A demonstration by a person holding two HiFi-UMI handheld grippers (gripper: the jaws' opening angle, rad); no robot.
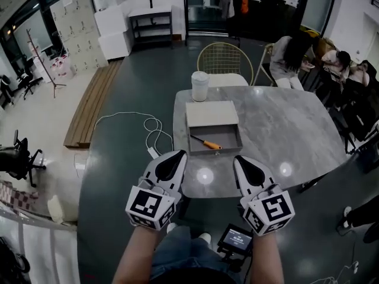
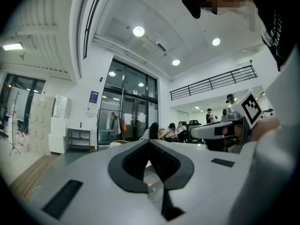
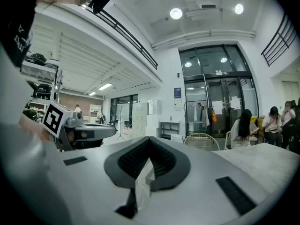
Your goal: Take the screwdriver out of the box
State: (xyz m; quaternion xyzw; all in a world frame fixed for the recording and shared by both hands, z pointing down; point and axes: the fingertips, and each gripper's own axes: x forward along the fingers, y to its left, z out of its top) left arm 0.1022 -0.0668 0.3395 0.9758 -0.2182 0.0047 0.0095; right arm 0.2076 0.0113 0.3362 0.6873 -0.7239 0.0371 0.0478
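Here, the inventory by position.

Screwdriver (image 1: 206, 142): orange handle, dark shaft. It lies slantwise on the floor of the box (image 1: 239, 136), along the wall nearest the bottom of the frame, at centre frame in the head view.

Box: open, grey inside, on the marble table (image 1: 284, 129), close to the table's lower edge.

White container (image 1: 200, 86): upright, just above the box's upper left corner.

Left gripper (image 1: 177, 157): lower centre-left, off the table edge. Its jaws are closed tip to tip (image 2: 150, 141) with nothing between them. The screwdriver lies above and to the right of its tips, apart from them.

Right gripper (image 1: 241, 160): lower centre-right, also short of the table. Its jaws are pressed together (image 3: 150, 138) and empty. The screwdriver lies above and to the left of its tips, not touching.

Wire chair (image 1: 225, 58): beyond the table, upper centre.
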